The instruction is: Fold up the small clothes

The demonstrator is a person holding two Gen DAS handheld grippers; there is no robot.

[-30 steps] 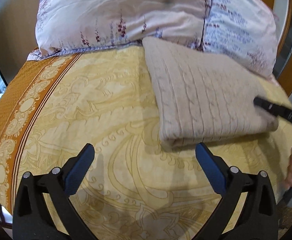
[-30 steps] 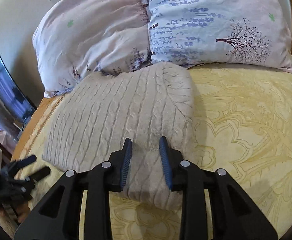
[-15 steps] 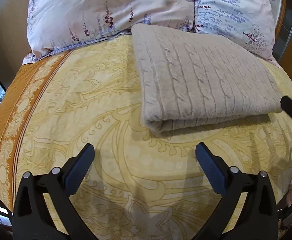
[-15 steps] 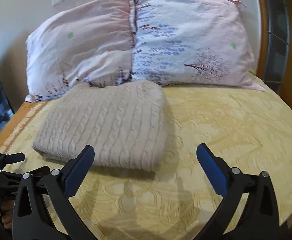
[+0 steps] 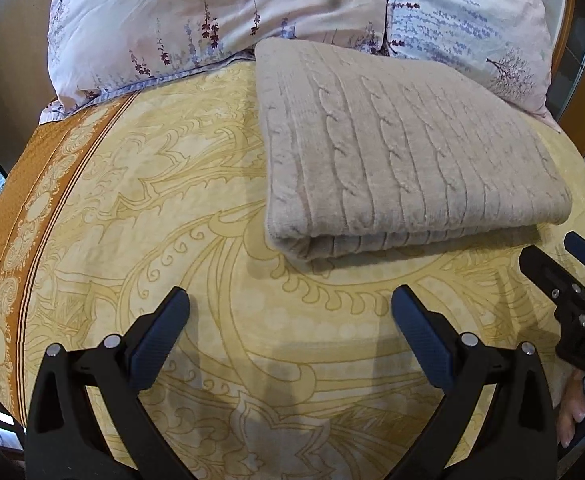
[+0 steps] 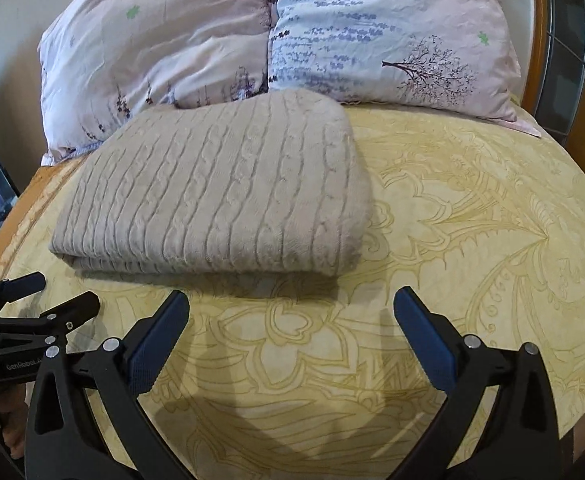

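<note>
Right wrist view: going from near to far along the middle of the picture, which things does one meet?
Right tongs → yellow patterned bedspread → folded beige knitted garment → pillows at the head of the bed.

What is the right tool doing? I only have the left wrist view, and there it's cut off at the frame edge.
Observer: The right tool is open, its pads wide apart with nothing between them. The folded cable-knit sweater lies beyond its tips.
Operator: Does the sweater's right side hang off the bed?
Observer: No. That edge is a rounded fold resting on the yellow bedspread, and a broad stretch of bedspread continues past it.
</note>
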